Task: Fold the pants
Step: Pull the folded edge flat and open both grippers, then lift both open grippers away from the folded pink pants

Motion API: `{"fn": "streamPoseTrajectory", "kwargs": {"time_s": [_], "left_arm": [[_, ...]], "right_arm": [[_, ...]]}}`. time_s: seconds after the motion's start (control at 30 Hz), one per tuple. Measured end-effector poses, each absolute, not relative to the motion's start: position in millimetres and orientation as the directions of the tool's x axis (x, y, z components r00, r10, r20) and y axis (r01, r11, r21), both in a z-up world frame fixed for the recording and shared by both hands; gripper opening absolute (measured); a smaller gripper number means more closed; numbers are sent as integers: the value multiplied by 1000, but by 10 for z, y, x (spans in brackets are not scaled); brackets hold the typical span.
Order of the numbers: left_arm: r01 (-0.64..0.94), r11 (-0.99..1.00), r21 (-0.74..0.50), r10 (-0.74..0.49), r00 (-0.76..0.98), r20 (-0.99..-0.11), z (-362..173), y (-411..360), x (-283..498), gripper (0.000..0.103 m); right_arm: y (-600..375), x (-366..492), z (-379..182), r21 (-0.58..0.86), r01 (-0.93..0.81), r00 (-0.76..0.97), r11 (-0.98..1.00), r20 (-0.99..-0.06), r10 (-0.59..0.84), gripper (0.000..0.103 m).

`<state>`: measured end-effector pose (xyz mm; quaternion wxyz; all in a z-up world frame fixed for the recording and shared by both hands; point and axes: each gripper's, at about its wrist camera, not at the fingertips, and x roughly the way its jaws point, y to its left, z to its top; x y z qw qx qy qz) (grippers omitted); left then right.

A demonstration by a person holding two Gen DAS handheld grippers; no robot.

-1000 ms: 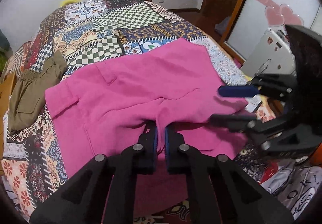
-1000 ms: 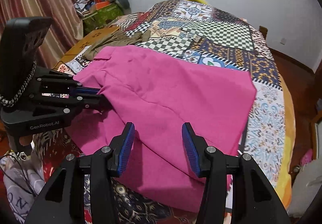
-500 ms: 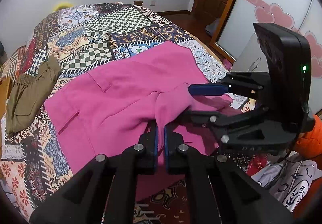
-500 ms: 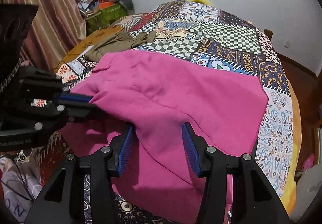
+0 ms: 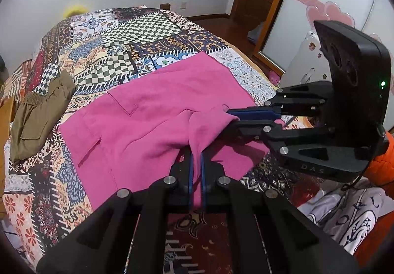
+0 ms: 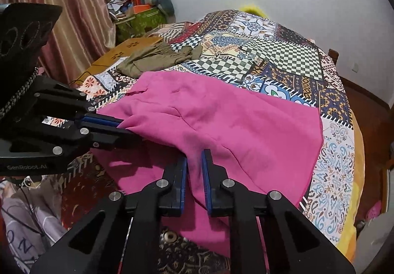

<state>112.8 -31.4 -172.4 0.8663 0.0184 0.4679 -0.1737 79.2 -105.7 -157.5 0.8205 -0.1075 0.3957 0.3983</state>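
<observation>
The pink pants [image 5: 147,121] lie spread on the patchwork bedspread [image 5: 128,35], their near edge hanging over the bed's front. My left gripper [image 5: 195,158] is shut on a bunched fold of the pants' near edge. My right gripper [image 6: 194,158] has closed on another fold of the same edge, just to the right; it shows in the left wrist view [image 5: 231,117] with cloth between its fingers. The left gripper shows in the right wrist view [image 6: 123,126], also pinching pink cloth. The pants [image 6: 221,121] are lifted slightly between the two grips.
A folded olive garment [image 5: 37,111] lies on the bed's left side, beside a wooden surface [image 6: 123,50]. White printed cloth [image 5: 349,215] lies on the floor to the right. A wardrobe with heart stickers [image 5: 327,10] and a door stand beyond the bed.
My right gripper has come in from the open and closed on the pants' near edge. The left gripper stayed shut on its fold, and the cloth between them has bunched up.
</observation>
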Motion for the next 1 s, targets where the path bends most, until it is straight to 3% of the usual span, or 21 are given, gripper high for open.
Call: {"fn": "streamPoseTrajectory", "kwargs": {"time_s": [0.43,0.53,0.63,1.0], "left_arm": [[321,936,-143,-281,442,-852,-1931,-355,964,4],[310,940,-145,-278,446,-850,-1906,-331,938,4],[305,941,-147,-280,456,-845,-1832,-295,897,8],[165,979,-117,-190,549,-814,-1566,211,828,15]], "right_arm": [[-1115,646,-1694,148,-738,317,659,-786,531,11],[-1144,645,-1705,157,-726,306,670,-799,518,18],[-1215,647,-1674,157,-713,312,683,-802,509,31],[-1650,724,-1500,148,-616,412,774,-777,476,33]]}}
